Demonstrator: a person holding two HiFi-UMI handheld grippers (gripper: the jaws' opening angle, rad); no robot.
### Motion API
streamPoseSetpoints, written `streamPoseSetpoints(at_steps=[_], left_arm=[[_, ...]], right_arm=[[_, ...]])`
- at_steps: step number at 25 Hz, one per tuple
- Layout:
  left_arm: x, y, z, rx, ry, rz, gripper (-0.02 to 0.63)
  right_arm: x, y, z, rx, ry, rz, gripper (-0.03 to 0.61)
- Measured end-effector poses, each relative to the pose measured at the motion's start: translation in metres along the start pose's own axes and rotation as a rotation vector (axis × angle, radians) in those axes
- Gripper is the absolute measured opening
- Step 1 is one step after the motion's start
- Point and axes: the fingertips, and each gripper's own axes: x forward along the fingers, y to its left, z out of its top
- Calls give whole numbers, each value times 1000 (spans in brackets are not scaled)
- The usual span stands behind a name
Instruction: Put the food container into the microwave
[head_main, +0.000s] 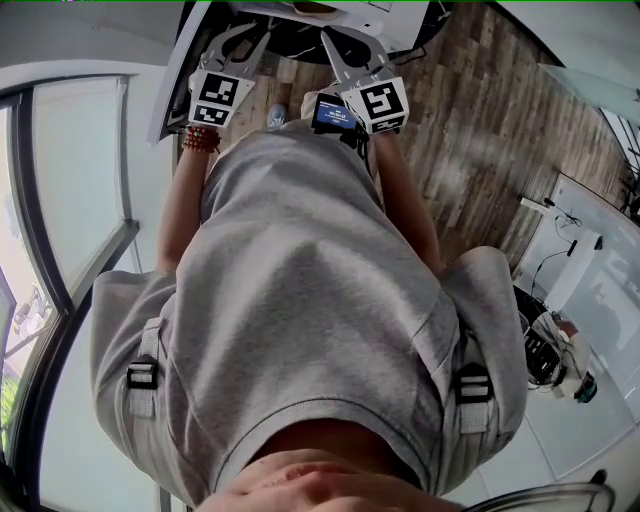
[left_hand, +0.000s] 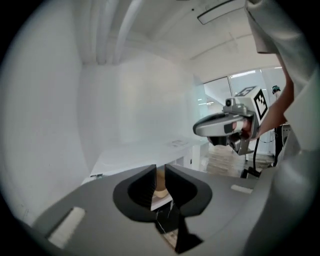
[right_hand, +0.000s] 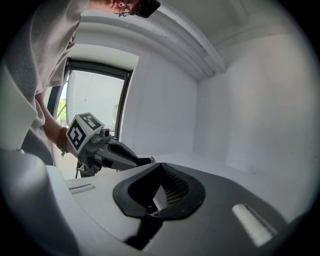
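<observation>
No food container or microwave can be made out in any view. In the head view both grippers are held out in front of the person's grey shirt, over a dark counter edge (head_main: 290, 45). My left gripper (head_main: 245, 38) is beside my right gripper (head_main: 335, 40). In the left gripper view my left gripper (left_hand: 159, 181) has its jaws almost together, with only a slim slit and nothing held. The right gripper (left_hand: 201, 129) hangs to its right. In the right gripper view my right gripper (right_hand: 160, 172) has its jaws meeting, and the left gripper (right_hand: 148, 161) is at its left.
A white object (head_main: 320, 10) on the counter is cut off by the top edge. Wooden floor (head_main: 480, 120) lies to the right, and a glass window wall (head_main: 70, 190) to the left. A white desk with cables (head_main: 580, 260) stands at the right. White walls and a white table (left_hand: 150, 149) lie ahead.
</observation>
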Motion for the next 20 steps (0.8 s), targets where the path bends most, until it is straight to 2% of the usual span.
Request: streamPoseSetpoints(at_steps=[3, 7, 12, 17, 20], left_arm=[[-4, 2, 33, -6, -80, 2, 43], [-11, -3, 76, -56, -155, -19, 26], [-13, -9, 118, 19, -322, 2, 2], [-15, -23, 115, 6, -356, 30, 2], [-10, -32, 98, 1, -322, 17, 2]], right_arm=[[-3, -2, 18, -10, -42, -8, 14], [-7, -3, 37, -18, -78, -9, 14], [-6, 1, 49, 3, -109, 13, 14], [-5, 7, 36, 19, -94, 25, 14], [-6, 7, 28, 35, -83, 23, 14]])
